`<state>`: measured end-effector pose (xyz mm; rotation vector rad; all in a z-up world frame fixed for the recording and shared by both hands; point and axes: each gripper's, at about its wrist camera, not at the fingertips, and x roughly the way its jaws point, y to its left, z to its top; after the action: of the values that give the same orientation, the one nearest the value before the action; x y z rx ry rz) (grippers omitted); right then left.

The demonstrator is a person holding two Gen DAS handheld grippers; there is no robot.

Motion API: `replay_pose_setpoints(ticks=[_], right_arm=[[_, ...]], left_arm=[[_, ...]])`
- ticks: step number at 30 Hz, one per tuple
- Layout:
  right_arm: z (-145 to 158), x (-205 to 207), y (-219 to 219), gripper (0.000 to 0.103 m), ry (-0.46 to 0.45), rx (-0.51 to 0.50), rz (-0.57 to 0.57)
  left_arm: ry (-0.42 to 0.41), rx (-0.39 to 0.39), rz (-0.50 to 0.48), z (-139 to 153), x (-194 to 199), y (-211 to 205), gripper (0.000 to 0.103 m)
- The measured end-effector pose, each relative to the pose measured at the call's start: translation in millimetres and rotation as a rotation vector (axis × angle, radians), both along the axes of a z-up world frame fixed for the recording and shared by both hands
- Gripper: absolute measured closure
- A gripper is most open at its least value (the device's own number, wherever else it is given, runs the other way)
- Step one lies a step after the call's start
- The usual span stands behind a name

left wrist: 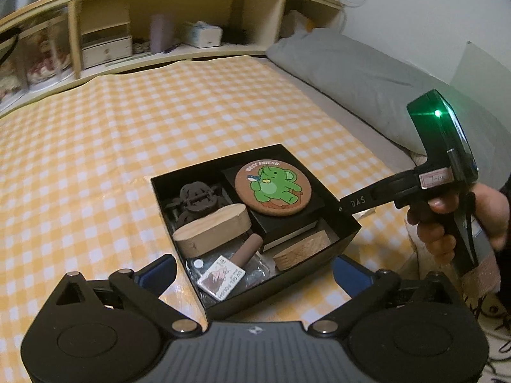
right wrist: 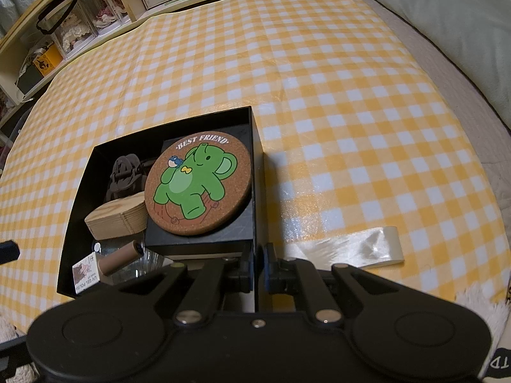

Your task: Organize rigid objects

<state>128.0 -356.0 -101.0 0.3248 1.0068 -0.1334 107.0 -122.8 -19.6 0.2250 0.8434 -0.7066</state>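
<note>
Right gripper (right wrist: pixel 258 266) pinching the black box (right wrist: pixel 76 223) wall at six o'clock, fingertips partly hiding behind it, left gripper (left wrist: pixel 254 269) spreading wide, holding nothing, coaster (right wrist: pixel 199 184) lying inside, lower items partly covered.

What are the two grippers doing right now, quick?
Left gripper: open, straddling the near corner of the black box.
Right gripper: closed on the box's wall.

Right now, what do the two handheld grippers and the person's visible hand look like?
Both grippers are black plastic with round pivot housings, silver pins and blue finger pads. The left gripper has a ribbed grey centre plate. The right gripper, seen from the left wrist, has "DAS" in white, a pistol grip, a taped label and a green-lit module on top. The right hand is bare; its sleeve looks dark.
</note>
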Motion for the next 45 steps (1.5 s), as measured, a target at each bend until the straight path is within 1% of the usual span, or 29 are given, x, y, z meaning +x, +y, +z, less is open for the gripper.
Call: replay_pose_setpoints(ticks=[6, 11, 15, 19, 24, 28, 31, 33, 35, 37, 40, 42, 44, 45], right_arm=[[-0.1, -0.3, 0.2, 0.096, 0.0, 0.003, 0.0], [7.0, -5.8, 1.5, 0.096, -0.022, -0.005, 0.003], [26.8, -24.3, 4.7, 0.097, -0.089, -0.025, 0.001], [49.2, -49.1, 13.2, 0.096, -0.168, -0.064, 0.01], [71.3, -88.8, 25.5, 0.086, -0.273, -0.072, 0.016], [79.2, -113.6, 31.5, 0.082, -0.328, -0.09, 0.008], [87.2, -131.7, 38.9, 0.073, -0.383, -0.126, 0.007], [90.4, -141.1, 41.9, 0.064, -0.409, -0.147, 0.008], [90.6, -146.1, 44.2, 0.057, -0.428, -0.153, 0.012], [90.0, -149.6, 45.0, 0.052, -0.444, -0.157, 0.013], [88.0, -154.2, 46.7, 0.043, -0.45, -0.184, -0.003], [87.4, -156.9, 47.6, 0.033, -0.453, -0.199, -0.012], [85.5, -159.5, 48.1, 0.027, -0.459, -0.206, -0.016], [85.0, -160.4, 49.0, 0.022, -0.459, -0.211, -0.017]], left_arm=[[-0.007, -0.009, 0.116, 5.8, -9.1, 4.7, 0.0], [-0.04, -0.016, 0.188, 11.4, -13.2, 7.6, 0.0], [-0.048, -0.038, 0.235, 14.8, -18.3, 10.5, 0.0], [-0.084, -0.038, 0.278, 18.4, -26.9, 14.0, 0.0], [-0.125, -0.051, 0.312, 24.2, -38.9, 19.0, 0.0], [-0.16, -0.05, 0.32, 26.2, -51.3, 21.5, 0.0], [-0.184, -0.054, 0.329, 28.1, -61.5, 23.7, 0.0], [-0.198, -0.06, 0.337, 29.3, -67.7, 25.0, 0.0], [-0.213, -0.063, 0.342, 30.3, -72.3, 27.1, 0.0], [-0.227, -0.067, 0.353, 31.1, -76.4, 29.4, 0.0], [-0.244, -0.073, 0.377, 30.7, -81.0, 34.7, 0.0], [-0.252, -0.073, 0.389, 29.6, -84.2, 38.9, 0.0], [-0.26, -0.066, 0.402, 28.6, -85.4, 40.3, 0.0], [-0.263, -0.063, 0.407, 28.0, -85.8, 41.0, 0.0]])
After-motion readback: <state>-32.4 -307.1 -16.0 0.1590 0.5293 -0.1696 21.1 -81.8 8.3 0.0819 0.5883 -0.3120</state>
